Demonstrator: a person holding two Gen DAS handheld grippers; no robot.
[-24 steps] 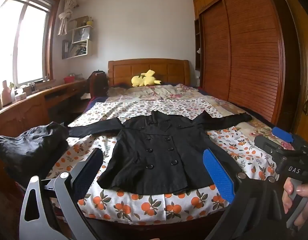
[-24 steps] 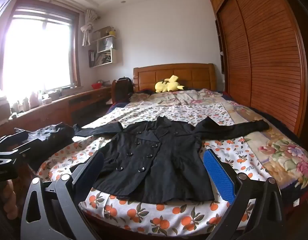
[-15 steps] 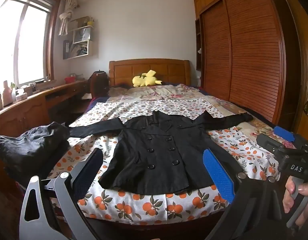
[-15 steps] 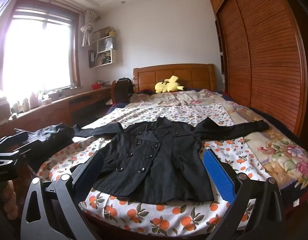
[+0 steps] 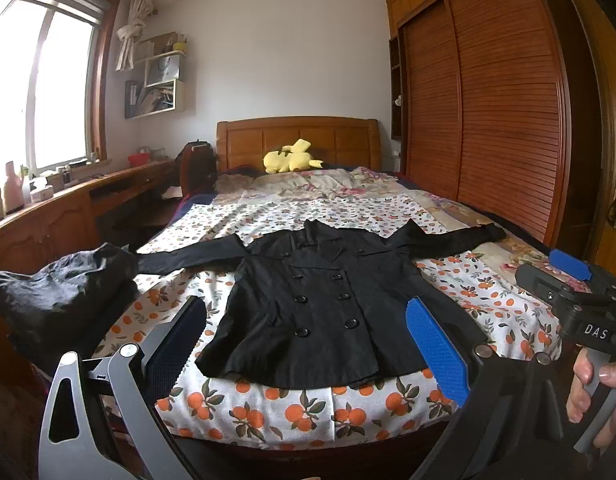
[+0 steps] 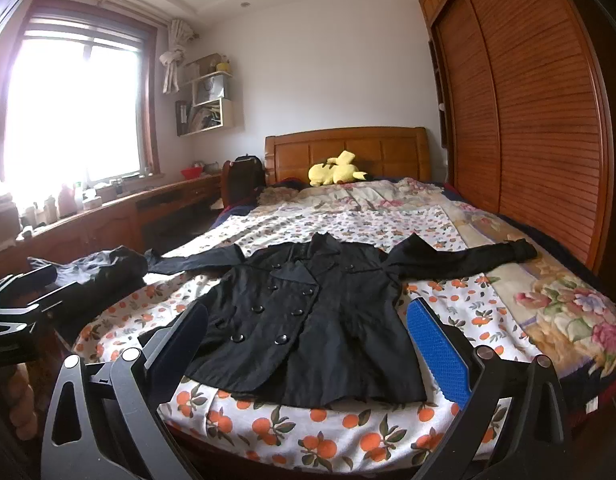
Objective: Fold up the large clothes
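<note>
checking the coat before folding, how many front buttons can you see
8 on the black coat: two columns of four down its front, from chest to near the hem. More may be hidden under the lapels.

I see the coat [image 5: 316,304] lying flat on the near end of the bed [image 5: 267,416], its sleeves stretched out to left and right. A bundle of clothing [image 5: 63,292] sits at the bed's left corner, touching the left sleeve end. Behind, a plush toy [image 5: 289,158] rests against the headboard [image 5: 295,136], with the wardrobe [image 5: 488,112] along the right and the desk [image 5: 67,208] along the left.

A home bedroom: a wooden-headboard bed [image 5: 295,136], louvred wardrobe [image 5: 488,112], and probably a desk [image 5: 107,188] under the window.
</note>
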